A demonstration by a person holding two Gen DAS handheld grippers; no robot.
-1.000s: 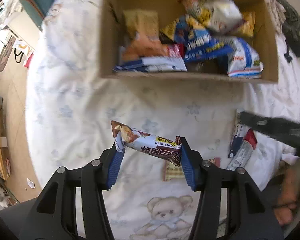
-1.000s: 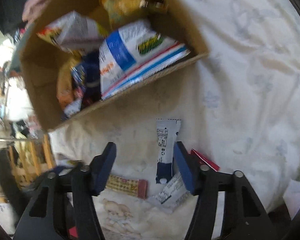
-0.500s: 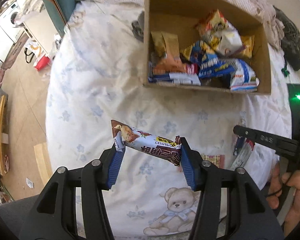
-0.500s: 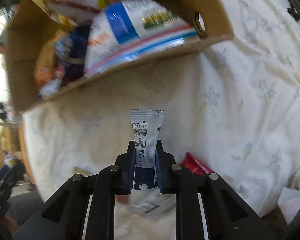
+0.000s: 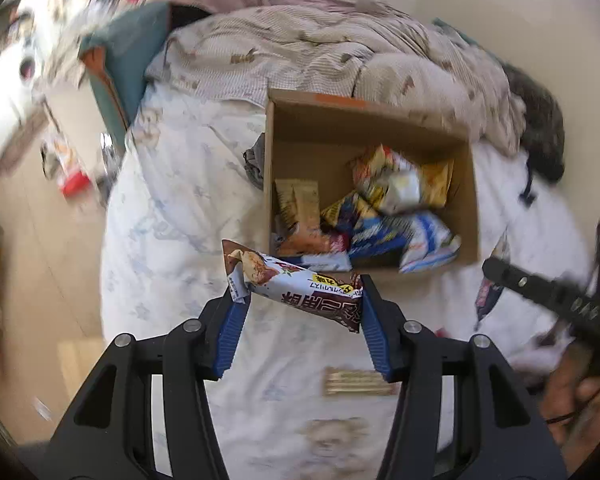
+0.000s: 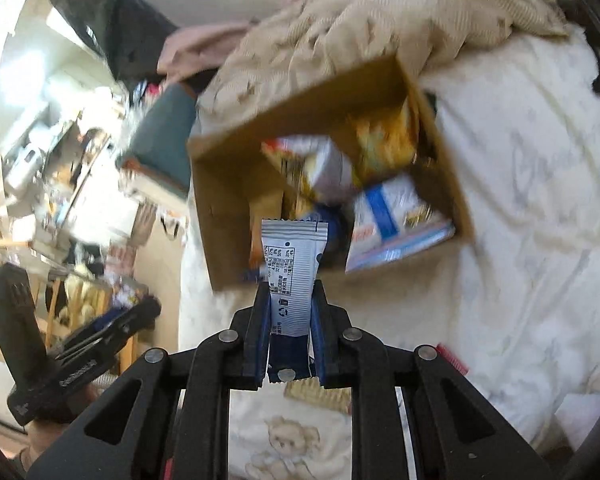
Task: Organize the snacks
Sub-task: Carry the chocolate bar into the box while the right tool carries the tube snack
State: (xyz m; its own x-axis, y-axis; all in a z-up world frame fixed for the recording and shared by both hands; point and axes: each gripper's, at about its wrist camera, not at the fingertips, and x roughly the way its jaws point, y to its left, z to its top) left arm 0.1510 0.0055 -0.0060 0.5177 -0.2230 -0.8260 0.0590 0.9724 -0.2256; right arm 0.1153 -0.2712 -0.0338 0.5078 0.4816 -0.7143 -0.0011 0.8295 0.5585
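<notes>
Two snack packets are held above the bed, one in each gripper.

A brown-and-white wrapped snack bar (image 5: 296, 286) is clamped crosswise between the blue pads of the left gripper (image 5: 300, 304), whose jaws are kept partly apart by it. A narrow white-and-navy sachet (image 6: 292, 276) is pinched upright by the right gripper (image 6: 290, 308), whose jaws are almost fully closed on it. An open brown cardboard box (image 5: 470, 200), partly filled with snack bags, is seen beyond both packets on the white floral bedsheet (image 5: 172, 216). A flat tan wafer packet (image 5: 358, 382) is left on the sheet below the grippers.
</notes>
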